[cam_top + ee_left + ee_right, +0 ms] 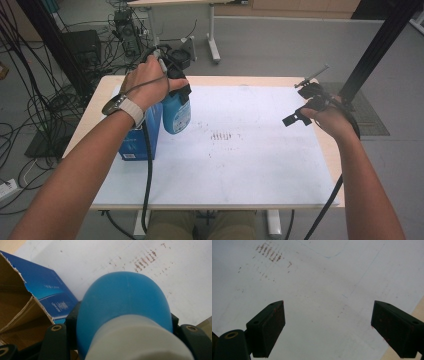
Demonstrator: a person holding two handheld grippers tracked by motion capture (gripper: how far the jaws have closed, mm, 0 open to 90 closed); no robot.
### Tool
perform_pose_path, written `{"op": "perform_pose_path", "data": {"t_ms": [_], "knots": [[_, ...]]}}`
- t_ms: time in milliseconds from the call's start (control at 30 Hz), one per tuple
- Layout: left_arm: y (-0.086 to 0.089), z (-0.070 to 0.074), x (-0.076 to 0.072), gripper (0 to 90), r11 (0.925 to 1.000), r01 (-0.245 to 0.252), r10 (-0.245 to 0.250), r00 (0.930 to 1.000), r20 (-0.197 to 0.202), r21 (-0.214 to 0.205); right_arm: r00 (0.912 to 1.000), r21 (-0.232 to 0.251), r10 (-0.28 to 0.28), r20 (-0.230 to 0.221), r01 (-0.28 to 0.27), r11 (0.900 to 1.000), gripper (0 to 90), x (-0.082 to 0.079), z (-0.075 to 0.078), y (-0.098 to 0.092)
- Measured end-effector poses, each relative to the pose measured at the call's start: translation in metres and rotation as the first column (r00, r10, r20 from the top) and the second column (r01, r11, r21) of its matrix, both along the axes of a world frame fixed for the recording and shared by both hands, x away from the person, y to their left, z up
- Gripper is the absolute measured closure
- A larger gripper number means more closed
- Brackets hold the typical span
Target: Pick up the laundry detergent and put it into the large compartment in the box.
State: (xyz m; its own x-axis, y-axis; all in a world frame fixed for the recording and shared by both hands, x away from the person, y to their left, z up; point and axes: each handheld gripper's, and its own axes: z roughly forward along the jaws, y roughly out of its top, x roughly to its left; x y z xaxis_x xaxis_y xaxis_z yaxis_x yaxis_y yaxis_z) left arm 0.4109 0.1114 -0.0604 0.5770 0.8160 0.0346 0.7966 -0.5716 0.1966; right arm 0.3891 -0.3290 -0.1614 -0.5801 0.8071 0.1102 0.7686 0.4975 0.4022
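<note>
left gripper (pixel 172 82) has its fingers clamped on the bottle (pixel 176 112) at the neck, just under the white cap; in the left gripper view the blue shoulder of the bottle bulges out between the two jaws. bottle hangs upright beside the box (pixel 142 135), looks clear of the surface (pixel 250 165), probably gripped high so the body stays vertical and doesn't swing. box sits open-topped at the left edge of the white sheet, torn cardboard flap showing in the left gripper view, likely where the bottle belongs or came from; can't tell which. right gripper (pixel 307 107) hovers over the right side of the surface, fingers wide apart, nothing between them, seemingly parked out of the way. count: one bottle, one box, two grippers, one patch of brownish marks (pixel 220 136) mid-sheet
</note>
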Motion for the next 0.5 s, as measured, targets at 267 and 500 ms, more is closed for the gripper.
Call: {"op": "perform_pose_path", "data": {"t_ms": [267, 500], "knots": [[0.001, 0.015, -0.004, 39.7, 0.9985, -0.055, 0.055, 0.9985, 0.003, 0.002, 0.9998, 0.004, 0.018, 0.006, -0.018, 0.9998, 12.1, 0.001, 0.001, 0.003], [0.002, 0.029, -0.008, 39.6, 0.9956, -0.094, 0.094, 0.9955, 0.014, -0.006, 0.9998, -0.004, 0.02, 0.008, -0.02, 0.9998, 12.1, 0.0, 0.004, 0.003]]}}
